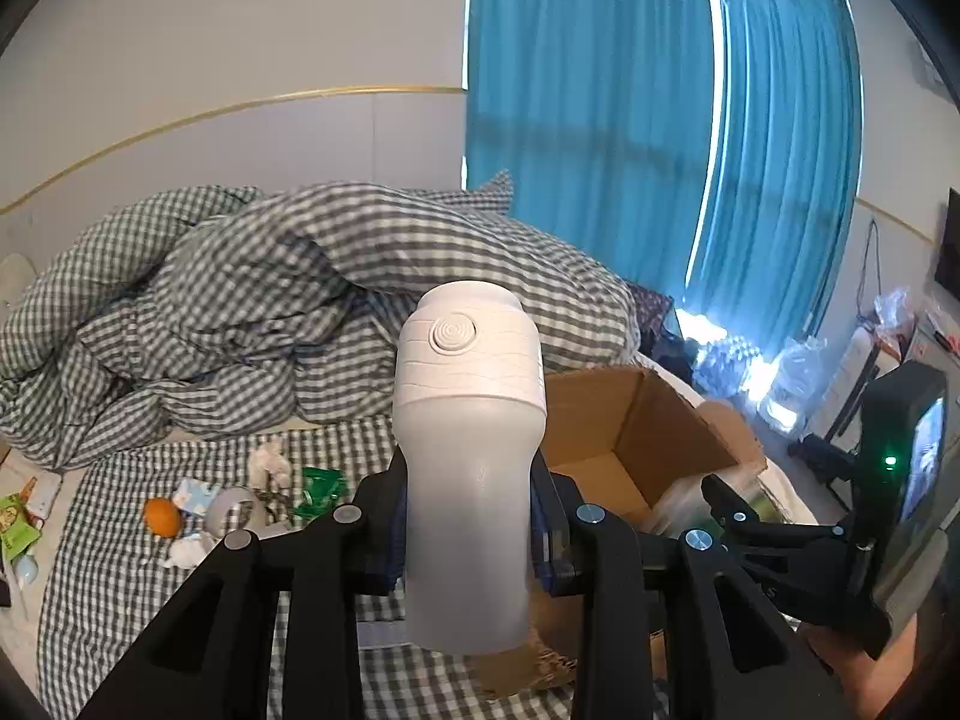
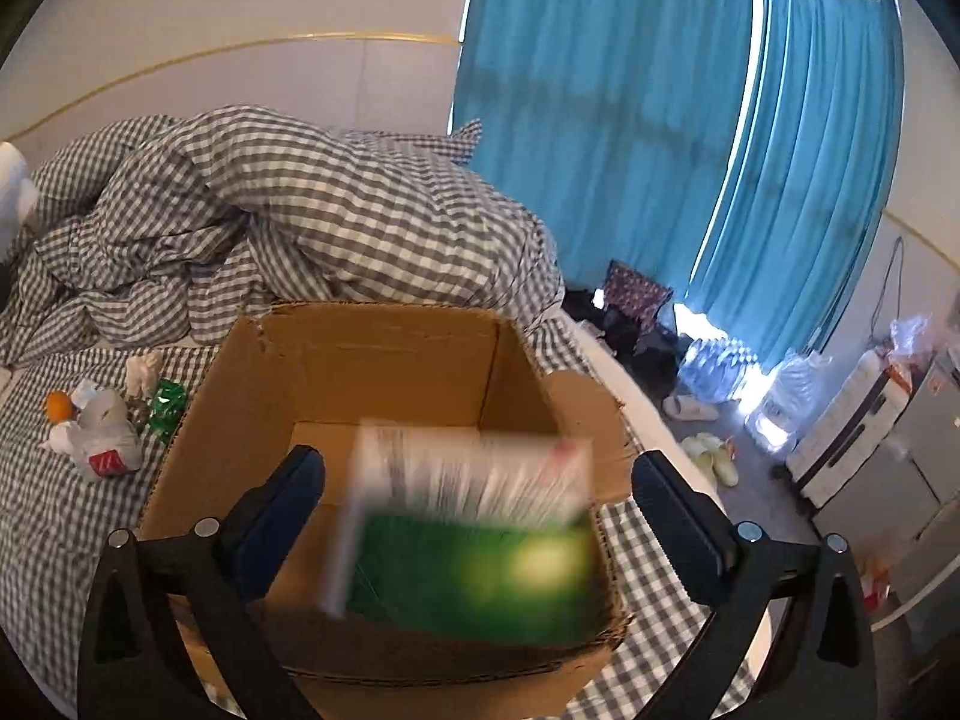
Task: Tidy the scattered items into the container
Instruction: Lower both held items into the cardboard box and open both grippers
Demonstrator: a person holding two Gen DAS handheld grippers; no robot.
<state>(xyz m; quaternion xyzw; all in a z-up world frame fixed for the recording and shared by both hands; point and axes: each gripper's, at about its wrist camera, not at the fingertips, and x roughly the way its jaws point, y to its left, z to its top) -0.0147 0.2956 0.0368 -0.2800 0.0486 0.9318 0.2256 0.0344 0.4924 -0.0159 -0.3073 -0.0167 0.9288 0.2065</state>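
Note:
My left gripper (image 1: 468, 516) is shut on a pale grey bottle (image 1: 471, 408) with a white cap, held upright just left of the open cardboard box (image 1: 636, 420). My right gripper (image 2: 480, 498) stands open over the cardboard box (image 2: 384, 360). A blurred green and white carton (image 2: 474, 540) is between its fingers (image 2: 282, 510), touching neither pad, inside the box's opening. Left on the checked bed lie an orange (image 1: 161, 516), a tape roll (image 1: 240, 510), a green wrapper (image 1: 321, 486), crumpled tissue (image 1: 270, 462) and a white bag (image 2: 105, 438).
A bunched checked duvet (image 1: 270, 288) fills the back of the bed. Blue curtains (image 2: 660, 120) hang at the right. On the floor beside the bed are slippers (image 2: 714, 456), bags and a white suitcase (image 2: 852, 426). The right gripper's body (image 1: 900, 480) shows at the left wrist view's right edge.

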